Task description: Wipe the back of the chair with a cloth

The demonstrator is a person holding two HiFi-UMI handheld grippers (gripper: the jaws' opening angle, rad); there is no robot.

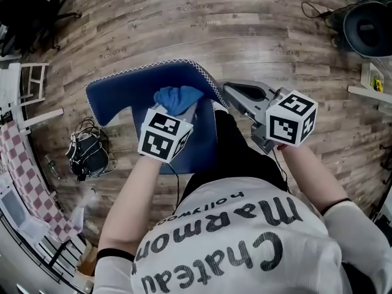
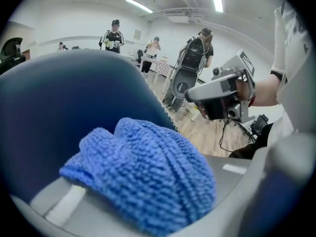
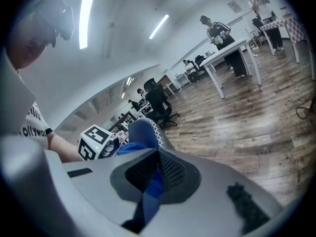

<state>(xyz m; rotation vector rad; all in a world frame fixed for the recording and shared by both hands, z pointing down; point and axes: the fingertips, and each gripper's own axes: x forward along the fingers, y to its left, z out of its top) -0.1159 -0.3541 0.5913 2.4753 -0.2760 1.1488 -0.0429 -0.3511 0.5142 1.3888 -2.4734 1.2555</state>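
My left tool [image 2: 158, 196] was clamped on the cloth [image 2: 143, 157], a bright blue knitted wad bulging out between the jaws. It pressed against the dark blue padding of the chair [image 1: 122, 90], close to the white-stitched edge on the chair's right side.

I judged the cloth light, soft and easily squashed. It would mould to the curve of the chair back, but could also drag loose if only a corner were pinched, so holding it bunched through the middle, as I did, seemed the safer grip. The padding looked as if it would give a little, and the cloth's nubbly knit should catch on it rather than skid, so I expected to need steady, moderate pressure.

My right tool [image 3: 158, 154] lay just off the chair's stitched corner with its tips drawn together. A sliver of blue showed in the slit behind them, and I could not tell whether it nipped the chair's edge or merely rested beside it.

My left forearm [image 1: 131, 188] reached forward over the chair, carrying the wad onto the padding. My right forearm [image 1: 312, 176] came in from the chair's right, angled toward that corner. The wooden floor [image 1: 245, 23] spread out beyond the chair.
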